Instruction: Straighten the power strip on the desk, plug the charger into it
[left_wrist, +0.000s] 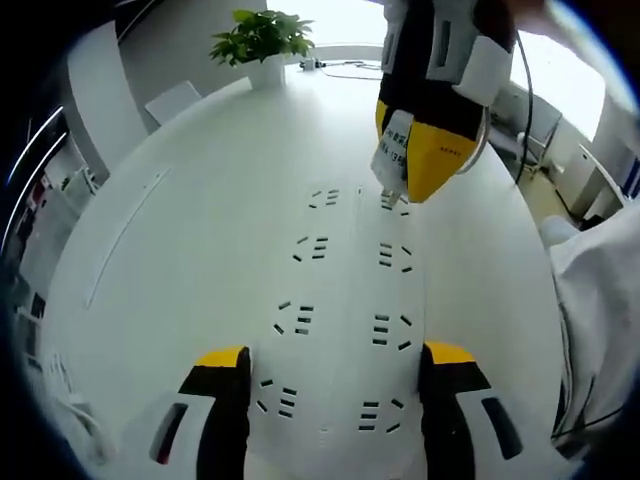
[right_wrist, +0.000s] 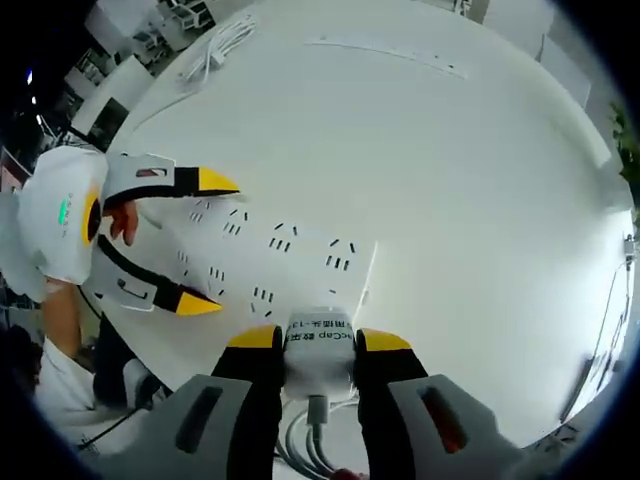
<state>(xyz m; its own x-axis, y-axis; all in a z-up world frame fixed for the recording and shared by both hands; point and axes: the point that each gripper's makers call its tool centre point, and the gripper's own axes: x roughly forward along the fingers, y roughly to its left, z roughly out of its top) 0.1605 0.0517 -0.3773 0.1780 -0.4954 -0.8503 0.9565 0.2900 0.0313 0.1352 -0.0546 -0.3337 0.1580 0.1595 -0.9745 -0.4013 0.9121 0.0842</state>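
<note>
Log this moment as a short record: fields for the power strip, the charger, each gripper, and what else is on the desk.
power strip: white power strip flat on the white desk, several outlet groups in two rows
charger: white charger, labelled, at the strip's far end outlet
left gripper: left gripper open, jaws straddling the strip's near end
right gripper: right gripper shut on the charger
cables: bundle trailing from the charger
other: potted plant at the desk's far edge

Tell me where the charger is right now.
The charger sits clamped in the right gripper, at the near end of the power strip in the right gripper view. In the left gripper view it hangs over the strip's far sockets.
</note>
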